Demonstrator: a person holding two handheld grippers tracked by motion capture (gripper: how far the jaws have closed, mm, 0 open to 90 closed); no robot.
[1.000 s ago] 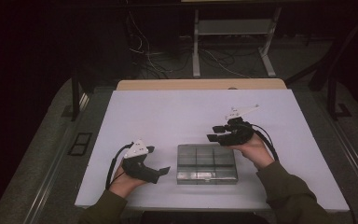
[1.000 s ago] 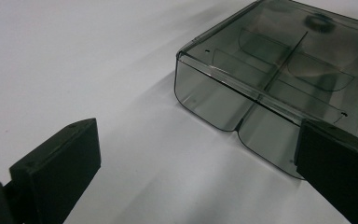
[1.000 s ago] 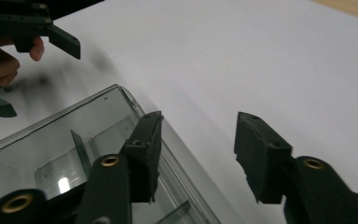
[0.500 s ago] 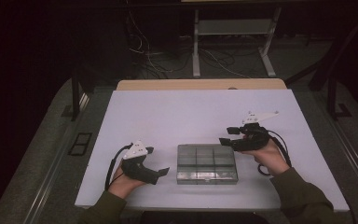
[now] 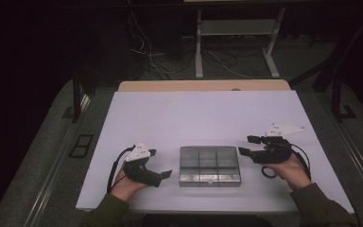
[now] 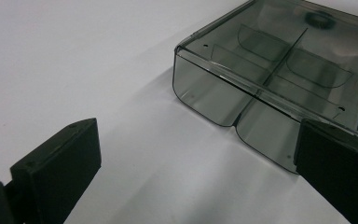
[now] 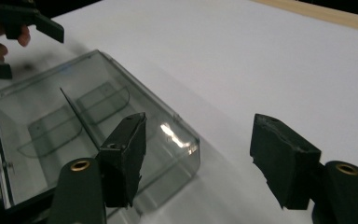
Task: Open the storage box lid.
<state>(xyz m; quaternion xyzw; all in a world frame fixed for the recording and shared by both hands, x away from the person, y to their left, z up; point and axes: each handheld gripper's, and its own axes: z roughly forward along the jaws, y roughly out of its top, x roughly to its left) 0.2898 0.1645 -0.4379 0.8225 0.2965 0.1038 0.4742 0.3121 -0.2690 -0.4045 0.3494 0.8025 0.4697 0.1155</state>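
From the high view the clear compartment box (image 5: 210,165) lies on the table (image 5: 194,118) between both tools, while the left gripper view shows the left hand-held gripper (image 6: 200,172) wide and empty just beside it, and the right gripper view shows the right hand-held gripper (image 7: 200,163), its jaws just opened, empty at the box's corner.

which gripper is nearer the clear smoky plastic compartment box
Left, narrowly. The left gripper points at the clear smoky plastic compartment box from just off its left side; the right gripper hangs open just off its right side.
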